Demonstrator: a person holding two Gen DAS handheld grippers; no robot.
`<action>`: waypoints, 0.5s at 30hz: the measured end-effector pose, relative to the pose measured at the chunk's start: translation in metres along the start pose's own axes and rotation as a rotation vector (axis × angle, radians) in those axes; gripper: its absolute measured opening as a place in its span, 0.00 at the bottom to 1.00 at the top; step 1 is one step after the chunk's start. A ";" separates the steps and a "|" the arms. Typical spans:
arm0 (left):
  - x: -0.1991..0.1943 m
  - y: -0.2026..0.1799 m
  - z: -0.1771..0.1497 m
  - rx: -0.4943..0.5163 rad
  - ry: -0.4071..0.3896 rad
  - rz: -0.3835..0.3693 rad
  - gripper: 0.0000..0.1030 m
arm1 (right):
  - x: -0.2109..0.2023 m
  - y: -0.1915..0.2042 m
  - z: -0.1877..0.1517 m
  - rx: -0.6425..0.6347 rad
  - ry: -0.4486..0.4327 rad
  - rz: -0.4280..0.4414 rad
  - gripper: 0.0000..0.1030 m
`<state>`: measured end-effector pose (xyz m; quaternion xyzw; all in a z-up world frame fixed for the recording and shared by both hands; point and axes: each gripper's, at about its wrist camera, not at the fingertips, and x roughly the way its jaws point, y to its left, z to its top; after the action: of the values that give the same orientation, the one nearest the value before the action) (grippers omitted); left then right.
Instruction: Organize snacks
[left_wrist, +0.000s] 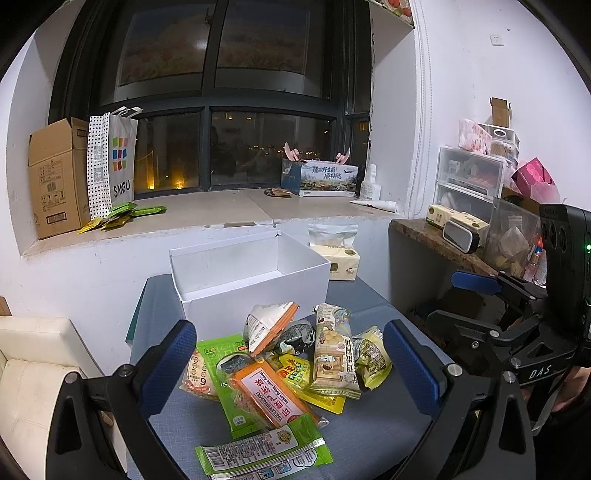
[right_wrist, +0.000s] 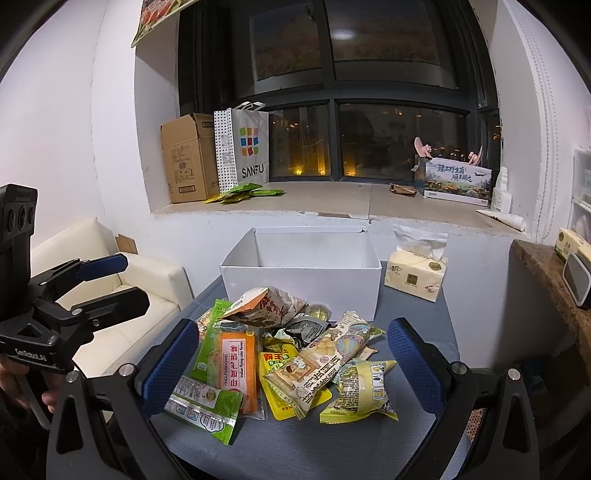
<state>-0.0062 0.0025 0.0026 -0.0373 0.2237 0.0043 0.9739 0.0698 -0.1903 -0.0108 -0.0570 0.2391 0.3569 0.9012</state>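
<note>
With jaws apart and holding nothing, the left gripper (left_wrist: 290, 360) and right gripper (right_wrist: 293, 360) are hovering over the snack pile (right_wrist: 291, 354) on the grey surface (right_wrist: 332, 443) before the white box (right_wrist: 301, 273), whose floor is showing, seemingly bare, only in the left view.

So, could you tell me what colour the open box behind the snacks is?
White, inside and out; the box shows best in the right wrist view.

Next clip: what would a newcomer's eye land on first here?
A bright heap of snack packets on the grey table, with an orange packet on top. Just behind stands an open, empty white box. Both grippers, left and right, are open and frame the heap.
</note>
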 end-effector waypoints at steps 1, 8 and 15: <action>0.000 0.000 0.000 0.000 0.001 0.000 1.00 | 0.000 0.000 0.000 0.000 0.000 -0.001 1.00; 0.001 0.000 -0.001 -0.001 0.005 0.003 1.00 | 0.001 -0.001 0.000 0.007 0.001 0.003 1.00; 0.001 0.000 -0.001 -0.002 0.006 0.001 1.00 | 0.000 -0.001 0.000 0.006 0.001 0.003 1.00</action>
<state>-0.0057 0.0023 0.0014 -0.0380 0.2267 0.0050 0.9732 0.0708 -0.1909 -0.0112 -0.0539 0.2408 0.3576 0.9007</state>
